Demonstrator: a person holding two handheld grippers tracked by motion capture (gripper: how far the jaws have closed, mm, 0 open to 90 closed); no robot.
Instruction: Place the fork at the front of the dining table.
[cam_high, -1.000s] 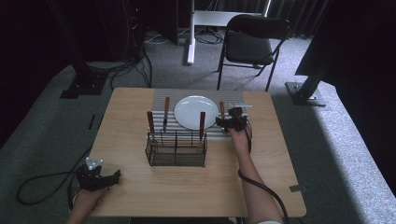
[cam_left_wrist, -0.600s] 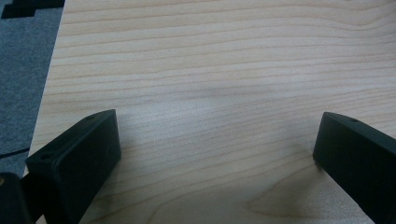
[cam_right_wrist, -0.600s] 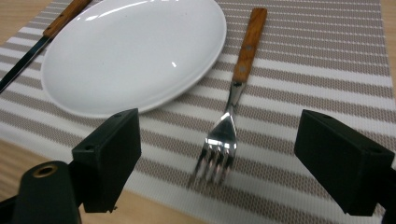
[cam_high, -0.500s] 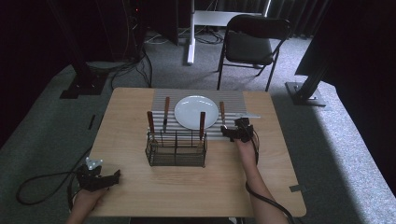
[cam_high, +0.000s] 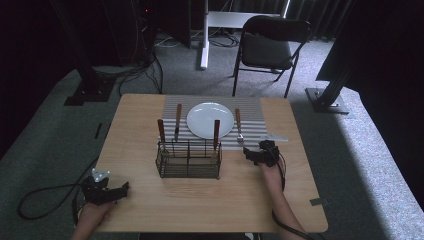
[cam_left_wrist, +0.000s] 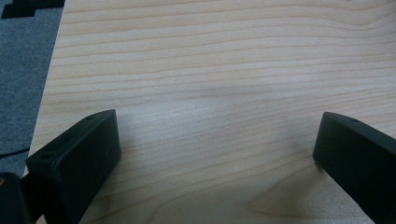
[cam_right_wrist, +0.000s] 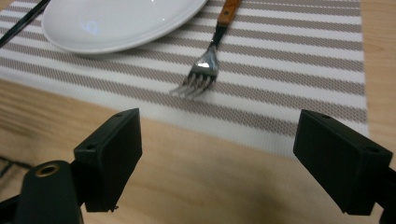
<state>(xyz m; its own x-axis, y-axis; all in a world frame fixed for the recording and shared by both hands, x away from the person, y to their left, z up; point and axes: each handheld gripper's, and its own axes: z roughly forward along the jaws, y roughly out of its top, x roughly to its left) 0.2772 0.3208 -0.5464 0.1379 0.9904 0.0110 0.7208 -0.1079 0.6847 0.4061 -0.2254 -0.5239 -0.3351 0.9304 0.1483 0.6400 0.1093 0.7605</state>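
Note:
A white plate (cam_high: 210, 120) sits on a striped placemat (cam_high: 255, 109) at the back of the wooden table (cam_high: 150, 200). A fork with a wooden handle (cam_high: 238, 126) lies on the mat right of the plate; its tines (cam_right_wrist: 196, 80) point toward my right gripper. A wooden-handled utensil (cam_high: 177, 120) lies left of the plate. A black wire caddy (cam_high: 188, 159) holds two upright wooden-handled pieces (cam_high: 161, 131) (cam_high: 216, 132). My right gripper (cam_high: 250, 156) rests open and empty just off the mat's near edge. My left gripper (cam_high: 125, 189) is open over bare wood at the front left.
A folding chair (cam_high: 267, 47) stands beyond the table, with a desk leg and cables behind it. A cable (cam_high: 40, 192) trails from the left gripper over the grey carpet. A small tag (cam_high: 316, 202) lies near the table's right front corner.
My right gripper has drawn back from the fork toward the near side of the mat and lowered. The left gripper has stayed in place.

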